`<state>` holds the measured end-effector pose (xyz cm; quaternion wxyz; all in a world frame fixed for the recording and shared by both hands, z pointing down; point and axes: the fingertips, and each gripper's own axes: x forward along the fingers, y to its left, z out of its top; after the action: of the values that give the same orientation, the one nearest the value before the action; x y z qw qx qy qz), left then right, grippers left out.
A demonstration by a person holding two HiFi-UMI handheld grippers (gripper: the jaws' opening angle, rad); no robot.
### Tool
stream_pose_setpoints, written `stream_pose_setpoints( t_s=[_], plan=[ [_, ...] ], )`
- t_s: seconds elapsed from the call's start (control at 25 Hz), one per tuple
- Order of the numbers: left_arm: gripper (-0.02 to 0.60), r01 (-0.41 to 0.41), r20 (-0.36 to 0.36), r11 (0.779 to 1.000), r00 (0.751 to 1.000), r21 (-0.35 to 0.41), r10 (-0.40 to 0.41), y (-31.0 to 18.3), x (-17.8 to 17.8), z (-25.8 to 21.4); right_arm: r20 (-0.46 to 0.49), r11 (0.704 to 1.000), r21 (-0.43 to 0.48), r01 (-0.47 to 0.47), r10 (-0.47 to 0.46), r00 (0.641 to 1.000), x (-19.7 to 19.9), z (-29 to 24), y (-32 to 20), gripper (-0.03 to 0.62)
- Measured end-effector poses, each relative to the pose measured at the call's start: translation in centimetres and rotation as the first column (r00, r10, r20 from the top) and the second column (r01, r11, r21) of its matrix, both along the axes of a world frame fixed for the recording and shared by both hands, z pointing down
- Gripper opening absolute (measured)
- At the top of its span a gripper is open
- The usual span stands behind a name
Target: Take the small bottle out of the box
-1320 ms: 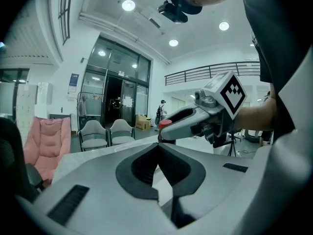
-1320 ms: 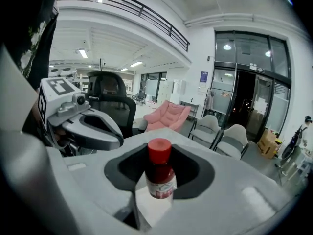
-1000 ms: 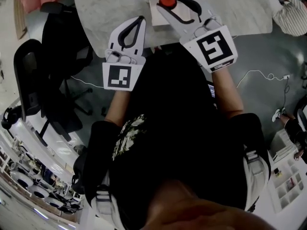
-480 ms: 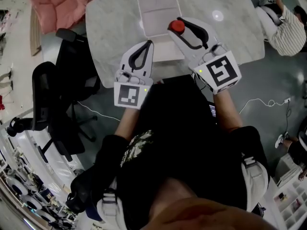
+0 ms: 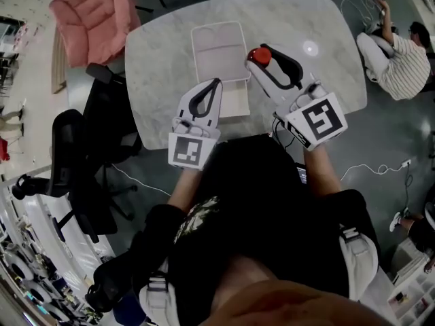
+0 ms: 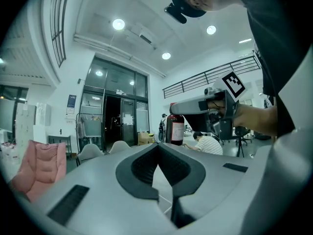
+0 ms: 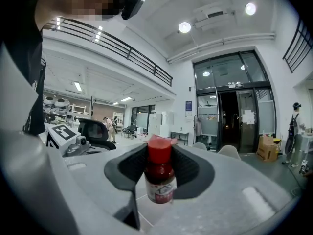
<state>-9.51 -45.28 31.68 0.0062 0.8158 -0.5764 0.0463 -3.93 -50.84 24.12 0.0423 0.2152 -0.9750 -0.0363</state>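
**A:** Where does the small bottle (image 7: 160, 177) stand in this?

**B:** It's clamped in the right gripper (image 5: 261, 55). The jaws stand partly apart and press on its upper part, just under the red cap (image 7: 159, 151). It hangs upright, out of the box (image 5: 218, 46) and just to the right of the open lid, above the marble table (image 5: 158, 60).

**A:** And the left gripper (image 5: 215, 84)?

**B:** Its jaws are together at the tips with nothing between them. It sits over the near edge of the box.

**A:** So which step is this?

**B:** I'd judge the lift-out is as good as done, since the bottle is clear of the box walls. What's left is putting it down.

**A:** What does that call for?

**B:** Lowering it upright onto bare table beside the box. The jaws should open only once the base rests flat, or it may tip.
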Motion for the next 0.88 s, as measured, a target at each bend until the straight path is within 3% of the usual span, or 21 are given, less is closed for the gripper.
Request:
stream_pose_setpoints(
  t_s=[0.64, 0.88],
  plan=[
    [0.011, -0.01, 0.014, 1.0, 1.0, 0.008, 0.01, -5.0, 6.6, -0.8, 0.037, 0.999, -0.004, -0.053, 0.053, 0.998, 8.9, -0.9, -4.9, 0.143],
    [0.011, 0.008, 0.019, 1.0, 1.0, 0.01, -0.008, -6.5, 9.3, -0.8, -0.026, 0.999, 0.022, -0.047, 0.047, 0.999, 11.4, -0.5, -6.1, 0.142]
  ],
)
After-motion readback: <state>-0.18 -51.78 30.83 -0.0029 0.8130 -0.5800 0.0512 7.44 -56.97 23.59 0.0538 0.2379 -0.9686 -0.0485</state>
